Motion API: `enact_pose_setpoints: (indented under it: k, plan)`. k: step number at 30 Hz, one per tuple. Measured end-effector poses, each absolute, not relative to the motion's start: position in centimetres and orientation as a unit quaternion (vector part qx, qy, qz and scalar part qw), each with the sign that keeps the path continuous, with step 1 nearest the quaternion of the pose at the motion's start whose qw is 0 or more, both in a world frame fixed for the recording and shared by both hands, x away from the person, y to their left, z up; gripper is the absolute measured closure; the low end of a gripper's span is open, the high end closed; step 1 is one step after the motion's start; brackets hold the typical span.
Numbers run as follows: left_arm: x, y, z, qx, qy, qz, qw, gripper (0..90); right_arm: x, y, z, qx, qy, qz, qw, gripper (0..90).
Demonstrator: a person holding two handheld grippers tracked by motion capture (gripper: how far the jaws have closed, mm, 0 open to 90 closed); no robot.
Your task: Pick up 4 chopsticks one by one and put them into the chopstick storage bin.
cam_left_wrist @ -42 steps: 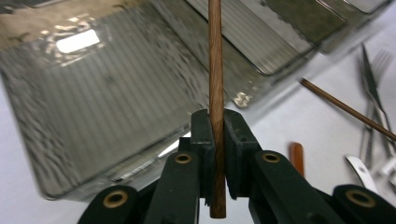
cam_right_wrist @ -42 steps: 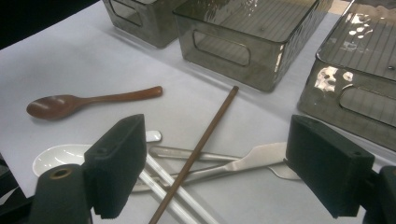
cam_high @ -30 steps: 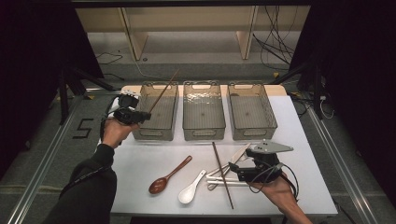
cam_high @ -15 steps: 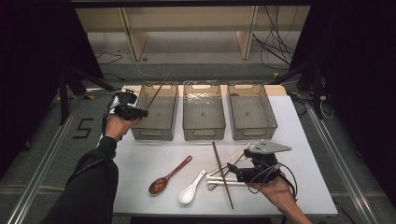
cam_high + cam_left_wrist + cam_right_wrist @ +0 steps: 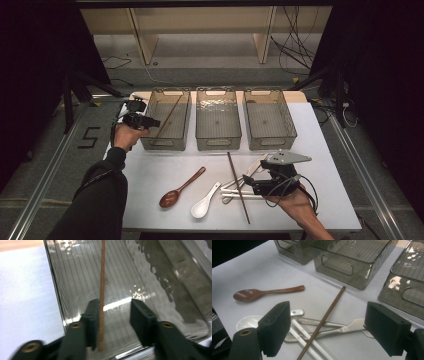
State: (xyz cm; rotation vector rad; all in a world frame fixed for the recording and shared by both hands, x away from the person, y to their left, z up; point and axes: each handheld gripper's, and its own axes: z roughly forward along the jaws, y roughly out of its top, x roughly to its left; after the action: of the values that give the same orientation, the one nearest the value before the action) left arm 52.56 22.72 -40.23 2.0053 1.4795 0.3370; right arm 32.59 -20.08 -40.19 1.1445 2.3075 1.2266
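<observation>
My left gripper (image 5: 150, 121) hung at frame left over the leftmost bin (image 5: 167, 142), where a chopstick (image 5: 167, 118) lay; spoons (image 5: 182, 187) sat lower center.

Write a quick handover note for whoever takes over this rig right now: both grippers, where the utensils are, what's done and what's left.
Left gripper: over the left bin; jaws have just been opening, and the chopstick stands between them against one jaw, no longer clamped, its far end lying in the bin.
Right gripper: open, hovering over the utensil pile on the table, holding nothing.
Done: one chopstick in the left bin. Middle bin and right bin look empty.
Left on the table: second chopstick, brown spoon, white spoon, a metal fork, white sticks. They overlap, so lift the top chopstick first.
</observation>
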Motion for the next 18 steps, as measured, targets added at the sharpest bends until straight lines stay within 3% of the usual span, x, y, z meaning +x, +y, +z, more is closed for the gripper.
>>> enact_pose_setpoints:
  k: [9,18]
  plan:
    - [49.2,21.8,-38.5,0.76,0.527,0.112,0.364,29.7,32.7,-20.0,-40.3,0.398,0.804,0.418,0.142,21.9]
    - [44.9,20.6,-37.9,0.772,0.483,0.082,0.405,21.9,32.7,-19.5,-40.5,0.399,0.814,0.398,0.142,22.0]
